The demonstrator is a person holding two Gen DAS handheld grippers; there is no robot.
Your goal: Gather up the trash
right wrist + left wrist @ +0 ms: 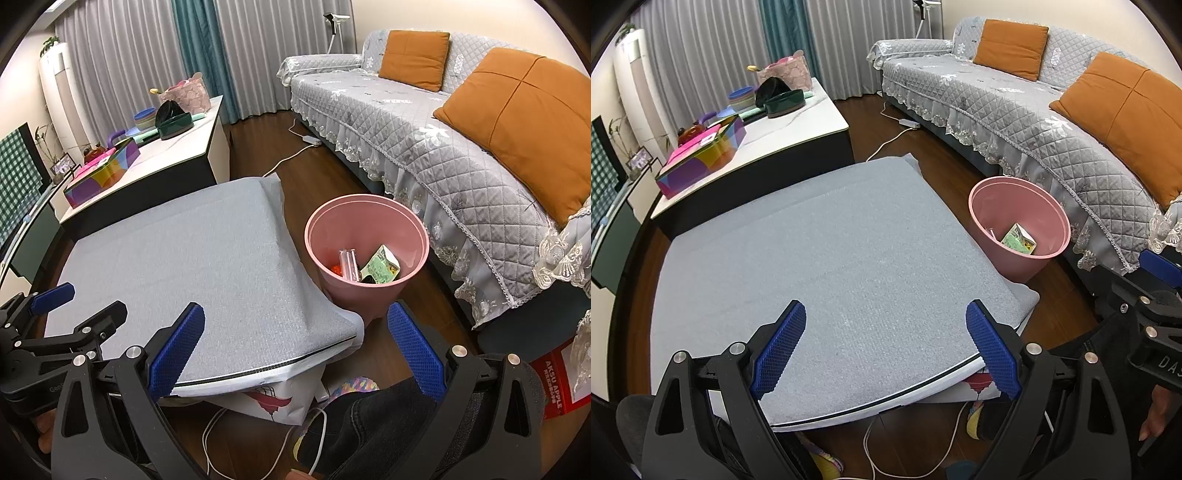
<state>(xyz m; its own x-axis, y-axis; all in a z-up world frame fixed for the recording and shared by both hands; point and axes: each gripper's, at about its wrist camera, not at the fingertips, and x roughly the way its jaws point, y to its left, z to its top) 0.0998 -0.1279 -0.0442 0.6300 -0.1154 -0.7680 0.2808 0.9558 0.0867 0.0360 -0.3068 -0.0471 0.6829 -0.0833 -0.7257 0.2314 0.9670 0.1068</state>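
Both grippers hang over the near edge of the low table covered with a grey felt cloth [827, 258], angled down at it. The left gripper [886, 345] has its two blue textured pads spread wide, nothing between them. The right gripper [295, 349] is likewise wide and empty.

The cloth top is bare: zero items of trash on it in either view. All visible trash sits in the round pink plastic bin [369, 206], which stands on the wood floor in the gap between table and grey quilted sofa [424, 147], centre of the right-wrist view. It is probably put there so either hand reaches it from the table edge.

Bin contents, counted from the right-wrist view: one green-and-white drink carton [380, 267], one clear plastic packet [349, 264], and one small orange-red scrap, partly hidden. There may be more beneath.

Judgement: collection looks finished or nearly so; the open, parked grippers fit that.

Other counts: two orange cushions, one white side table.
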